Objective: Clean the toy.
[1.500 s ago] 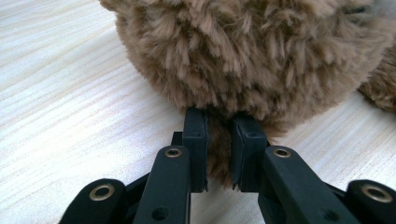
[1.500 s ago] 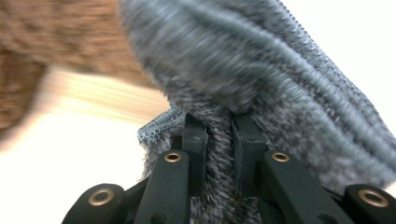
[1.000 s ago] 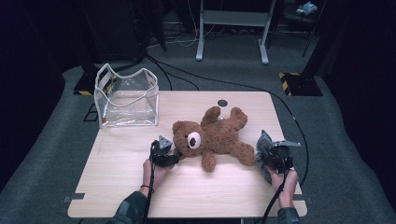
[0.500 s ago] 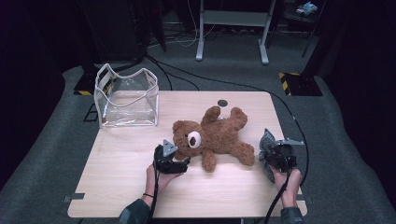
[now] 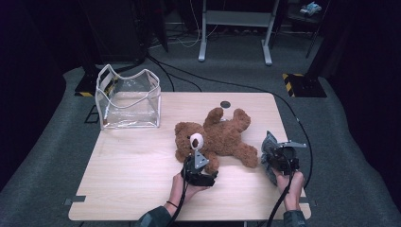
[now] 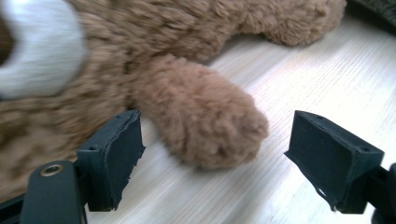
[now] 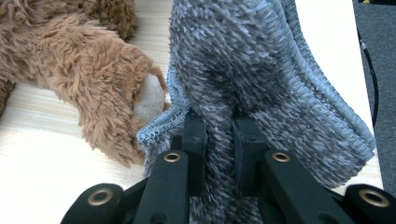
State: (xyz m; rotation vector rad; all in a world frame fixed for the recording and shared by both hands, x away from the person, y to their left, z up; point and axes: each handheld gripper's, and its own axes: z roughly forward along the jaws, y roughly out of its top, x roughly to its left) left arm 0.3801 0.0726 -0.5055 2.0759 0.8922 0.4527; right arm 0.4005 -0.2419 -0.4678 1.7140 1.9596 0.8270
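Brown plush teddy bear (image 5: pixel 215 137) on its back near mid-table, one paw (image 6: pixel 205 121) between the open jaws of the left gripper (image 5: pixel 201 165), jaws just widened, pads not touching fur. Grey cloth (image 7: pixel 261 74) pinched tight in the right gripper (image 7: pixel 219 135), just beside a bear foot. Risks: soft paw squashing and slipping out of a shallow bite; bear dragged across the wooden table (image 5: pixel 127 175); cloth snagging fur. Clear pouch (image 5: pixel 127 99) well apart, back left.

High view overlooks table; gripper views closely share the teddy bear (image 5: pixel 215 139).
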